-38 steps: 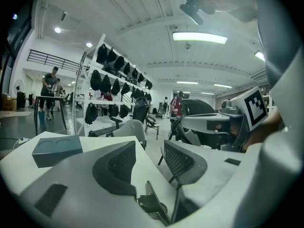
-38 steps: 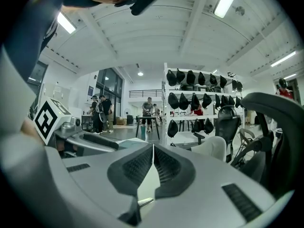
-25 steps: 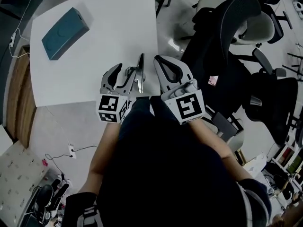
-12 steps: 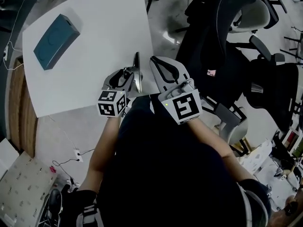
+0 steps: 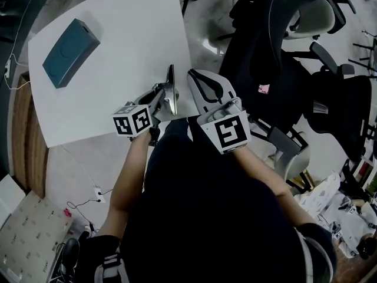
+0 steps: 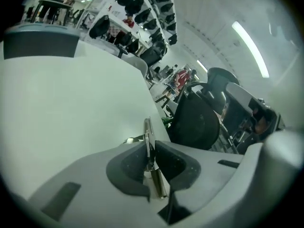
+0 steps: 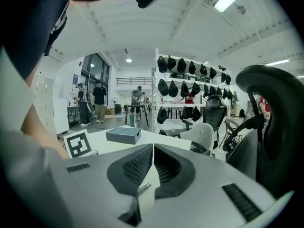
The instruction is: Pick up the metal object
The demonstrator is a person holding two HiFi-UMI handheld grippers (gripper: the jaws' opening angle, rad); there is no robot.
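Left gripper (image 6: 151, 148): jaws have just been closing and now sit narrow, with the dark rubbery pads pinching the metal object (image 6: 148, 137) between them. It's a thin flat strip, bright steel-looking, gripped edge-on with one end poking out past the fingertips. In the head view the left gripper (image 5: 165, 95) and the metal object (image 5: 171, 82) are at the near edge of the table (image 5: 118, 63), close to its right-hand corner; can't tell whether the strip touches the top. Right gripper (image 7: 153, 148): jaw tips are together with nothing between them, ribbed dark pads, smooth light-grey shell. In the head view the right gripper (image 5: 194, 76) sits just beside the strip, to its right. Each gripper carries a marker cube (image 5: 132, 121) printed with black-and-white square codes. The table is plain matte white with square corners. A teal box (image 5: 69, 45), rectangular with rounded edges, lies well apart at the far left. Black mesh-back office chairs (image 5: 277, 34) stand off the table's right side.
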